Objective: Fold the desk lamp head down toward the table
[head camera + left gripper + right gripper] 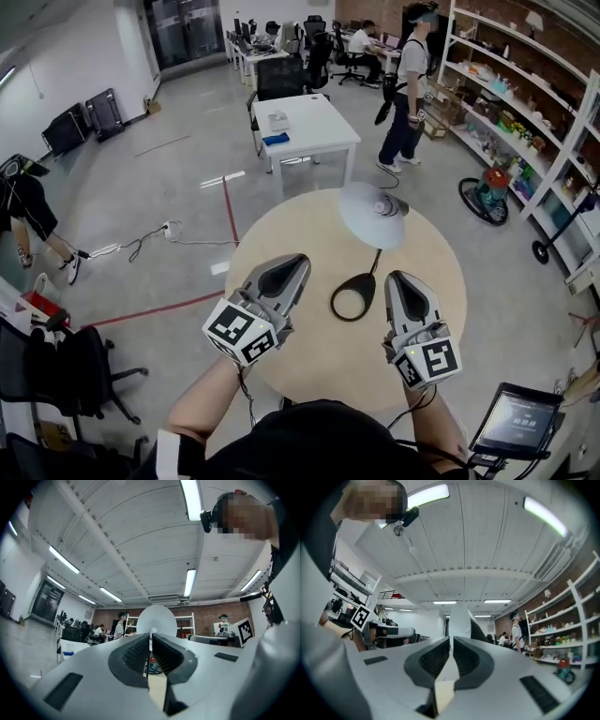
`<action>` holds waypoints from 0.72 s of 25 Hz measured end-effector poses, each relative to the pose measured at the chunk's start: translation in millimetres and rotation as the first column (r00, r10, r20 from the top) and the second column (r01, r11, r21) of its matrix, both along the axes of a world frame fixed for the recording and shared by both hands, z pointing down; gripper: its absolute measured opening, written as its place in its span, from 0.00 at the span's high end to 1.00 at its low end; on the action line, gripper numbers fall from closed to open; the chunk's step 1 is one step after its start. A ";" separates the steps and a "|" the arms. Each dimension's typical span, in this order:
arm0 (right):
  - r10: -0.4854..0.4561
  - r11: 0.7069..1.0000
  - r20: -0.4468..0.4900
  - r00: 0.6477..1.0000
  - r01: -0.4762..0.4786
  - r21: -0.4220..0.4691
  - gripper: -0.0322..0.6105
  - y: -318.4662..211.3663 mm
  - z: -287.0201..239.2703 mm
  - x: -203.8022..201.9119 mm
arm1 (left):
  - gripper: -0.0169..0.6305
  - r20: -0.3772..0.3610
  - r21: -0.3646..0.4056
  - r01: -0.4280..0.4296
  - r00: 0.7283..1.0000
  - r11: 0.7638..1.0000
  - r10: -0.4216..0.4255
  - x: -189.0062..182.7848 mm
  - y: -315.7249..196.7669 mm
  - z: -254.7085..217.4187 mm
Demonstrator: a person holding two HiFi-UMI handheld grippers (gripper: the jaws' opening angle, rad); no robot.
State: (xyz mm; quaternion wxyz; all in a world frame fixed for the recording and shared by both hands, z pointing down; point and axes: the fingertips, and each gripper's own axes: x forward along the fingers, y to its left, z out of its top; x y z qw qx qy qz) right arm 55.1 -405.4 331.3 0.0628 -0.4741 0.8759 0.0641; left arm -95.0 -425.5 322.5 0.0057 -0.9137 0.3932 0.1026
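Both grippers are shut and empty. In its own view, the left gripper (150,645) has its ribbed pads pressed together with nothing between them. Same story for the right gripper (451,648): jaws together, nothing caught.

From the head view, the left gripper (299,262) and right gripper (397,277) sit side by side over the near half of the round table (281,230), both pointing away from the person. Neither one touches anything.

The desk lamp (373,215) stands on that table just ahead of them. Its black ring base (354,298) lies between the two gripper tips, closer to the right one but clear of both. A thin dark stem (376,262) goes up from the ring to the white dome head, which is up off the table at the far side. The left gripper view lines the lamp head (157,619) up right over its closed jaws as a white disc, and the right gripper view catches the lamp head (459,617) nearly edge-on.

Further out there's a white desk (305,124) beyond the table, a standing person (408,84) by the shelving (525,127) on the right, red tape (230,211) and a power strip (169,228) on the floor, and a tablet screen (516,419) at bottom right. Nothing sits between the grippers and the lamp.
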 end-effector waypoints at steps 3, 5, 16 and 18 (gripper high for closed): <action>0.067 0.996 0.016 0.998 -0.068 0.058 0.94 -5.2 -23.4 12.5 | 0.96 0.000 0.056 -0.035 0.999 0.998 0.035 6.7 -13.6 -22.2; 0.100 0.992 0.019 0.995 -0.101 0.071 0.87 -10.1 -32.9 18.9 | 0.96 -0.003 0.099 -0.050 0.999 0.994 0.051 11.8 -22.7 -36.0; 0.155 0.976 -0.059 0.986 -0.143 0.162 0.84 -40.6 -79.7 15.7 | 0.79 0.153 0.204 -0.131 0.983 0.970 0.101 60.3 -85.5 -75.2; 0.159 0.976 -0.070 0.985 -0.146 0.160 0.84 -45.9 -79.5 11.7 | 0.79 0.178 0.189 -0.141 0.978 0.972 0.108 67.7 -92.4 -71.4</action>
